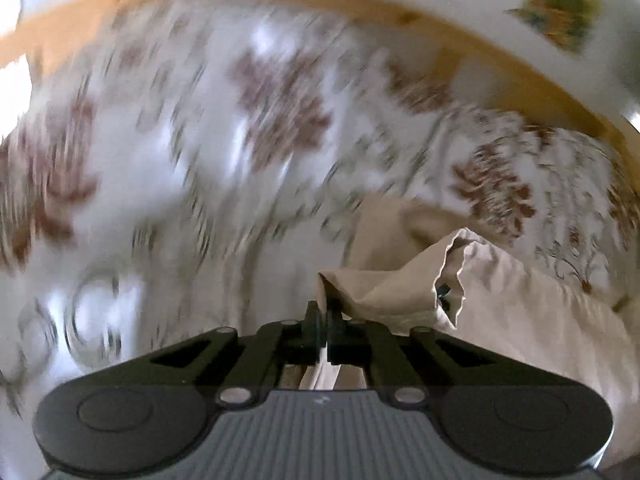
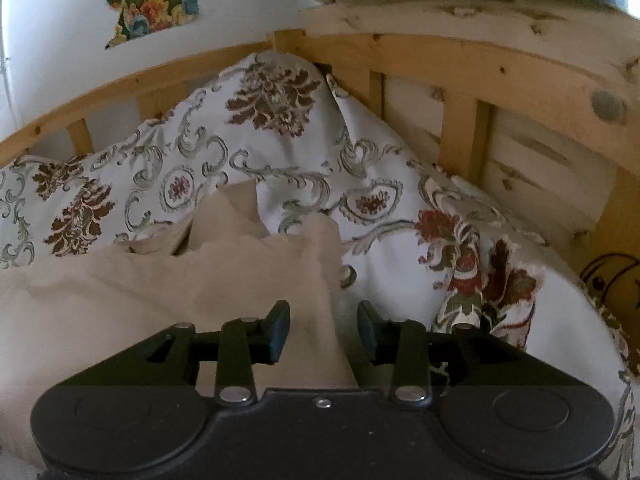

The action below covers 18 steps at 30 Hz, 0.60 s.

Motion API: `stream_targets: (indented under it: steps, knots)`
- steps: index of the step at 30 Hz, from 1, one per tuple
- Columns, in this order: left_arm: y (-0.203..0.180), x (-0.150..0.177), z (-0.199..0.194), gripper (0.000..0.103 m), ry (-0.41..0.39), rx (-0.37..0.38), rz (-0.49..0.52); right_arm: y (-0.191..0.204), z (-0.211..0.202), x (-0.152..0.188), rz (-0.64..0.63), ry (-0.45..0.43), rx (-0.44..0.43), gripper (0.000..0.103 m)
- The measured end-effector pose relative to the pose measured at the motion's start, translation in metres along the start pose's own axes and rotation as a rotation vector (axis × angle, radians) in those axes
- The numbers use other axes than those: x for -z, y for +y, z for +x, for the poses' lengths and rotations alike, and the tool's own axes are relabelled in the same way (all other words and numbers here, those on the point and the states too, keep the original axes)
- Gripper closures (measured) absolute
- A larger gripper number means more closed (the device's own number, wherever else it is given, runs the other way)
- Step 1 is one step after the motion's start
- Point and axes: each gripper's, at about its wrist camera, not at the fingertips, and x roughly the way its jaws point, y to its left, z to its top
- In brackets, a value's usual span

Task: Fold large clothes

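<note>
left claw clamped (cloth pinched), right claw parted

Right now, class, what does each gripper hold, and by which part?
The left gripper pinches the beige cloth at a bunched edge. The right gripper holds nothing: its jaws stand apart around the cloth's edge.

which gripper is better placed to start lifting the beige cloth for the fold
Left. The left gripper is already shut on an edge of the beige cloth. The right gripper stands open with cloth between its fingers, pads not pressing, so it must close first.
</note>
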Motion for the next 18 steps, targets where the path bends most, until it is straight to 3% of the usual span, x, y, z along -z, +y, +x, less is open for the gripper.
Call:
stream_targets:
  steps: [2, 5, 7, 9, 10, 12, 13, 14, 15, 16, 17, 18]
  knots:
    - [0.013, 0.000, 0.008, 0.098, 0.046, 0.025, -0.059, -0.001, 0.002, 0.001, 0.012, 0.015, -0.008, 0.064]
    - [0.022, -0.004, 0.003, 0.086, 0.046, 0.061, -0.103, 0.000, 0.001, 0.002, 0.011, 0.019, -0.018, 0.068]
    - [0.021, 0.001, -0.007, 0.051, 0.030, 0.067, -0.088, -0.001, 0.001, 0.003, 0.016, 0.023, -0.021, 0.068]
    - [0.019, 0.006, -0.017, 0.029, 0.003, 0.062, -0.061, -0.003, 0.001, 0.003, 0.040, 0.033, -0.032, 0.067]
    - [0.017, 0.007, -0.019, 0.028, -0.004, 0.055, -0.045, -0.004, 0.001, 0.003, 0.049, 0.036, -0.037, 0.066]
    - [0.011, 0.010, -0.016, 0.028, 0.017, 0.036, -0.010, -0.005, 0.003, 0.004, 0.064, 0.055, -0.057, 0.060]
    - [0.008, 0.011, -0.009, 0.034, 0.047, 0.025, 0.008, -0.005, 0.004, 0.005, 0.073, 0.066, -0.066, 0.059]
    - [0.004, 0.013, -0.002, 0.045, 0.078, 0.013, 0.029, -0.005, 0.005, 0.005, 0.078, 0.074, -0.074, 0.060]
    - [0.001, 0.016, 0.003, 0.078, 0.103, 0.004, 0.052, -0.004, 0.005, 0.005, 0.072, 0.080, -0.077, 0.061]
    - [-0.001, 0.018, 0.007, 0.089, 0.113, -0.020, 0.070, -0.003, 0.005, 0.006, 0.063, 0.082, -0.073, 0.072]
    - [-0.002, 0.020, 0.007, 0.091, 0.098, -0.030, 0.081, -0.002, 0.004, 0.006, 0.055, 0.079, -0.069, 0.092]
    - [-0.002, 0.020, 0.004, 0.097, 0.081, -0.018, 0.076, -0.002, 0.002, 0.005, 0.054, 0.069, -0.072, 0.094]
